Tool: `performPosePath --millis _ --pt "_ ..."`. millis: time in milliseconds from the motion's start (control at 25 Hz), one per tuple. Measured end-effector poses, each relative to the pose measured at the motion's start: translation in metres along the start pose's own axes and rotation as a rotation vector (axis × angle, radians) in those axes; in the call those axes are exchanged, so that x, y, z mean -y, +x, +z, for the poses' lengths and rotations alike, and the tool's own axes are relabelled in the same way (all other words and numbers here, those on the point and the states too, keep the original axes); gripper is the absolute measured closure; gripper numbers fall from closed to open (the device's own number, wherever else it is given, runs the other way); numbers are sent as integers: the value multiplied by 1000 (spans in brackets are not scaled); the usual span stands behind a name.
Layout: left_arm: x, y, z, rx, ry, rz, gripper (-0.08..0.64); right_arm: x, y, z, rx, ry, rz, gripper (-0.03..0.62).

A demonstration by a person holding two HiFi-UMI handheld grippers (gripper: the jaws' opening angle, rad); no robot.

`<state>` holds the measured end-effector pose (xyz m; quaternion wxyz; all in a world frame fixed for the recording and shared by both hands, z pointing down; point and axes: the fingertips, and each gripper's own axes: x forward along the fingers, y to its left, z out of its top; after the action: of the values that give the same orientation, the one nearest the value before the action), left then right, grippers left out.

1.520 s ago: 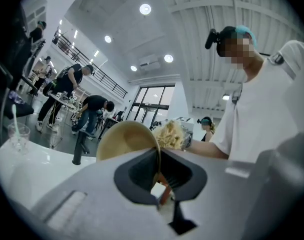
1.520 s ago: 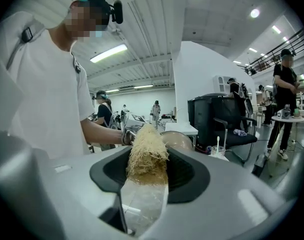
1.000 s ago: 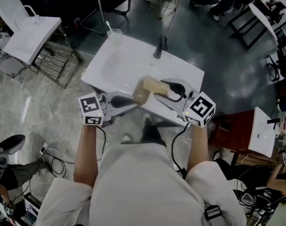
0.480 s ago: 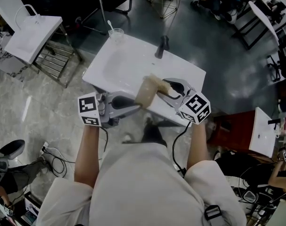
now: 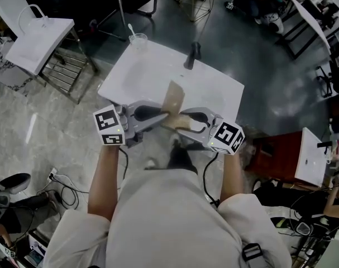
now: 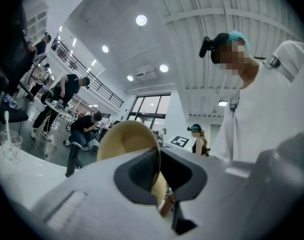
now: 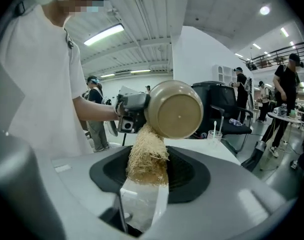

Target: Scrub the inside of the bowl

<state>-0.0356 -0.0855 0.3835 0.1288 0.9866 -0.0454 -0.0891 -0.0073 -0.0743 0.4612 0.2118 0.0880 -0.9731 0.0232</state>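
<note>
Bowl [image 5: 173, 97] is held in the air over the white table [image 5: 141, 74], tipped on edge. Its inside can't be read from the head view, and the right gripper view shows only its underside. Left gripper [image 6: 159, 174] is clenched on the bowl's rim. Right gripper [image 7: 145, 176] is grasping a scrub brush [image 7: 146, 156], its fibres reaching the rim at the bowl's 7 o'clock. Contact inside: can't tell. Cup [image 5: 137, 39] sits at the table's 11 o'clock, a dark upright thing [image 5: 190, 54] at 12, both well apart from the bowl.
</note>
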Motion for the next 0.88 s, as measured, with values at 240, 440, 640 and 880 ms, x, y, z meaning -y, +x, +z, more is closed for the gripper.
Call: performPosePath --millis 240,440,640,880 --pt "-8 -2 -18 -43 -14 44 546 -9 -13 4 7 -29 17 393" --pt "-14 -7 -28 -76 -19 74 546 -14 -25 16 48 -45 29 393" --pt "-12 -10 -40 -112 -8 55 546 -4 -40 40 133 -48 5 394" --pt "-6 -9 -40 -152 5 50 546 18 -47 46 130 -62 -65 394"
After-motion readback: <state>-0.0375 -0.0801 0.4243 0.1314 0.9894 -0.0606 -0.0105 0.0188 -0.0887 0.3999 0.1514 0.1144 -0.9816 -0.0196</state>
